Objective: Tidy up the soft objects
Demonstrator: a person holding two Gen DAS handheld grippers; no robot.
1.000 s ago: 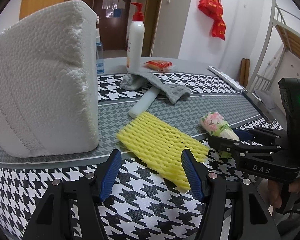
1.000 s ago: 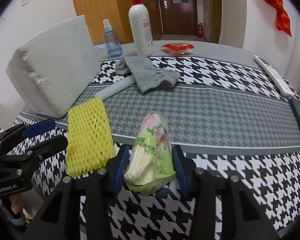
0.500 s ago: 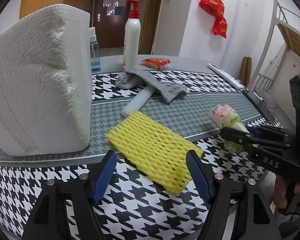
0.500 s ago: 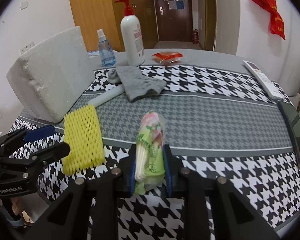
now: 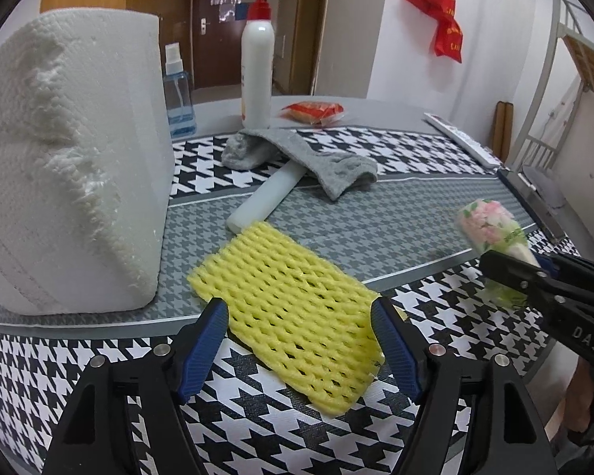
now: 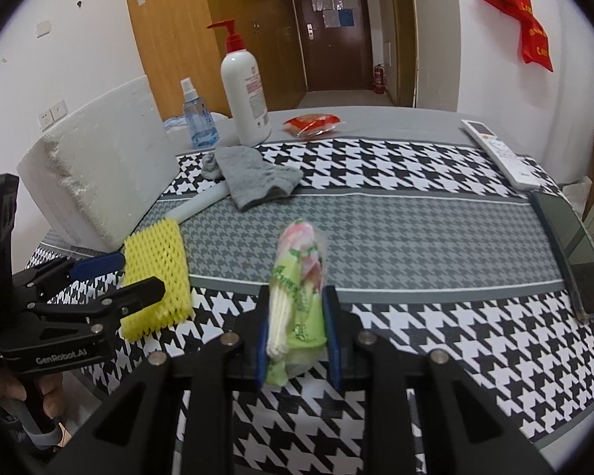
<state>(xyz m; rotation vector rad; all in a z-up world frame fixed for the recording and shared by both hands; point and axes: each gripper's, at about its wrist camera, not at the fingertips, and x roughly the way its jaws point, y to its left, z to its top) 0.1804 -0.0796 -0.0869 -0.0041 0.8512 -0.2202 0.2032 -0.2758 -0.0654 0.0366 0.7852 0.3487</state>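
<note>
The left claw point(image 5: 299, 340) stands open, its two blue pads either side of the near end of the yellow foam net point(image 5: 293, 308), which lies flat on the checked table cloth point(image 5: 99, 360) just in front of the white foam block point(image 5: 67, 158). The net's long axis runs slantwise, from its far end near the white tube point(image 5: 267, 198) down toward the table's near edge, so the pads straddle its width rather than its length; whether either pad already touches the net's edge I cannot tell. The net seems to lie flat under the pads rather than between them at their height, so closing on it probably calls for the claw to drop lower and square up to that slant. The right claw point(image 6: 297, 336) is clamped on a packet of tissues point(image 6: 299, 277) in green and pink flowered wrap, whose long axis points straight away along the claw, its far end sticking out well past the pads. In the left view that packet hangs off to the right of the net, apart from it. The left claw is plainly the nearer one to the net, and the right is already full, so the net looks like the left's job
</note>
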